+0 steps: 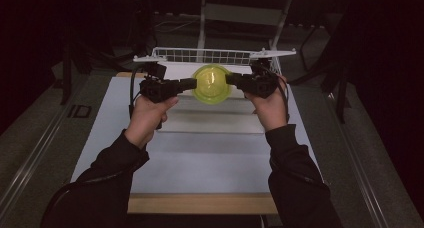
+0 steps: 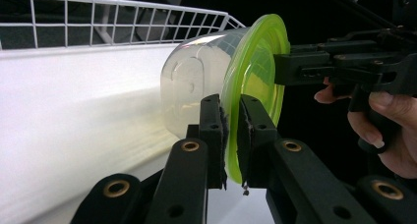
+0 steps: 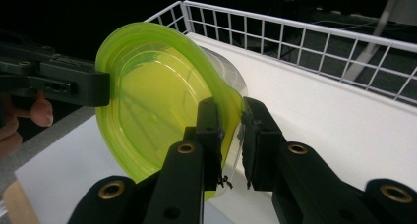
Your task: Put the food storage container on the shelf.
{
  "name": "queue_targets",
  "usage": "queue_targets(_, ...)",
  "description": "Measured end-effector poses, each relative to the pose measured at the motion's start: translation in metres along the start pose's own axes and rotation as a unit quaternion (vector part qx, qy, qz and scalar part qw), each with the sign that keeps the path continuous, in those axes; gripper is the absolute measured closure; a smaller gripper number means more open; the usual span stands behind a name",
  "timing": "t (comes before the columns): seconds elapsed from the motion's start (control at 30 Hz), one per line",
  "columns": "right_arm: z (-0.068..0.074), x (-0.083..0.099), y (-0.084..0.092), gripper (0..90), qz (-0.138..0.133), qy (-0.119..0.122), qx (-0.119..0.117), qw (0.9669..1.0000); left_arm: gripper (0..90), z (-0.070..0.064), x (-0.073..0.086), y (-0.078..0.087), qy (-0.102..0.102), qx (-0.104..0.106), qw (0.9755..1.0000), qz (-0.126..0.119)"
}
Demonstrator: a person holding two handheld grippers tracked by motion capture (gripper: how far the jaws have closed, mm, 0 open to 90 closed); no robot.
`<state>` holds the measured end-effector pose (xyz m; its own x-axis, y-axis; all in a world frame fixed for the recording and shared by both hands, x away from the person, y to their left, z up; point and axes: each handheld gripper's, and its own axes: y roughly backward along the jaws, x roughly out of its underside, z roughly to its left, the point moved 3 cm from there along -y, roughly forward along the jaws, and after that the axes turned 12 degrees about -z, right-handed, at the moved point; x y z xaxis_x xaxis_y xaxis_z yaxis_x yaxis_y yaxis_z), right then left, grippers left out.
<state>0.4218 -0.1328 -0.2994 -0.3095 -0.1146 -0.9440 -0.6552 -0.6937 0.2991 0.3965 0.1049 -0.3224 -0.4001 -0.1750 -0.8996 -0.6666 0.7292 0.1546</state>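
A clear plastic container with a yellow-green lid hangs above the white table, tipped on its side, with its clear body toward the wire basket. My left gripper is shut on the lid's rim from the left, its pads pinching the green edge. My right gripper is shut on the opposite rim, where the green edge runs between its pads. In the left gripper view the right gripper meets the lid at the far side. In the right gripper view the left gripper grips the lid.
A white wire basket stands at the table's far edge, just behind the container, with its mesh wall close by. The white table top stretches toward the person, ending at a wooden front edge. Dark floor lies on both sides.
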Motion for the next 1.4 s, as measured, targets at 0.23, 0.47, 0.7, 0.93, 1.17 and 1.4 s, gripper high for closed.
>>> queue_targets(0.23, -0.012, -0.005, -0.018, 78.9, 0.024, -0.007, 0.006, 0.9997, 82.6, 0.018, -0.002, -0.013, 0.027, 0.001, 0.9996, 0.012)
queue_targets(0.47, -0.020, -0.004, -0.025, 79.0, 0.038, -0.019, 0.010, 0.9991, 82.5, 0.023, -0.002, -0.020, 0.032, 0.002, 0.9993, 0.019)
queue_targets(0.7, -0.028, -0.005, -0.030, 79.0, 0.054, -0.041, 0.006, 0.9977, 82.2, 0.028, -0.006, -0.027, 0.041, 0.002, 0.9987, 0.032)
queue_targets(0.93, -0.030, -0.013, -0.030, 79.4, 0.072, -0.056, -0.008, 0.9958, 77.5, 0.024, -0.010, -0.026, 0.016, -0.005, 0.9995, 0.025)
queue_targets(1.17, -0.038, -0.019, -0.038, 79.5, 0.104, -0.091, -0.022, 0.9901, 73.2, 0.027, -0.011, -0.031, -0.015, -0.025, 0.9991, 0.031)
queue_targets(1.4, -0.045, -0.022, -0.047, 79.5, 0.131, -0.107, -0.018, 0.9854, 68.1, 0.030, -0.011, -0.039, -0.031, -0.042, 0.9983, 0.027)
